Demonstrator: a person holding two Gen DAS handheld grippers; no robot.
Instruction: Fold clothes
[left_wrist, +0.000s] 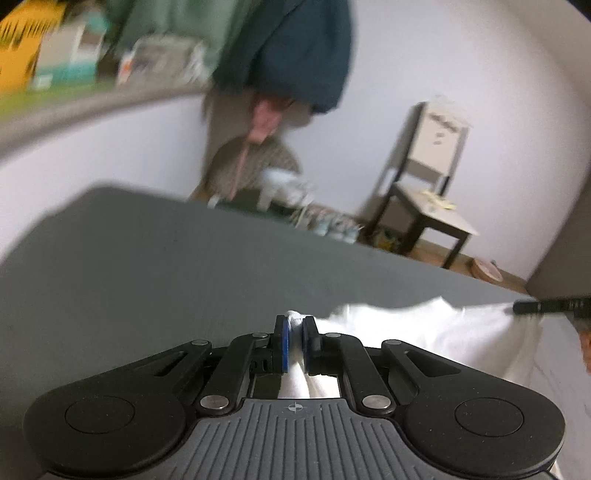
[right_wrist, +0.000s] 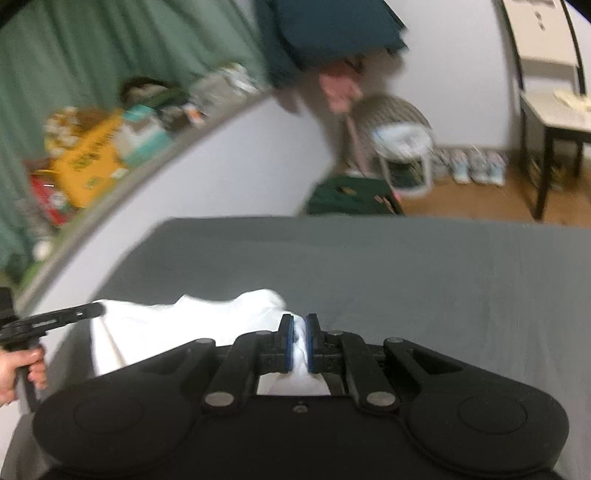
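Both grippers' fingers (left_wrist: 294, 325) (right_wrist: 299, 326) pinch white garment (left_wrist: 424, 332) edge; grey surface (left_wrist: 166, 266) bare ahead.

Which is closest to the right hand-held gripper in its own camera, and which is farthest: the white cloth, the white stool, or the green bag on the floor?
1. White cloth: pinched in the right hand-held gripper.
2. Green bag: just past the grey surface's far edge.
3. White stool: behind the bag, near the wall.

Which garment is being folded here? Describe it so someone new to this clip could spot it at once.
Start at the broad grey bed surface filling the middle of both wrist views. On its near part lies a crumpled white garment, pinched by the left gripper and right gripper. It is the only white cloth there.
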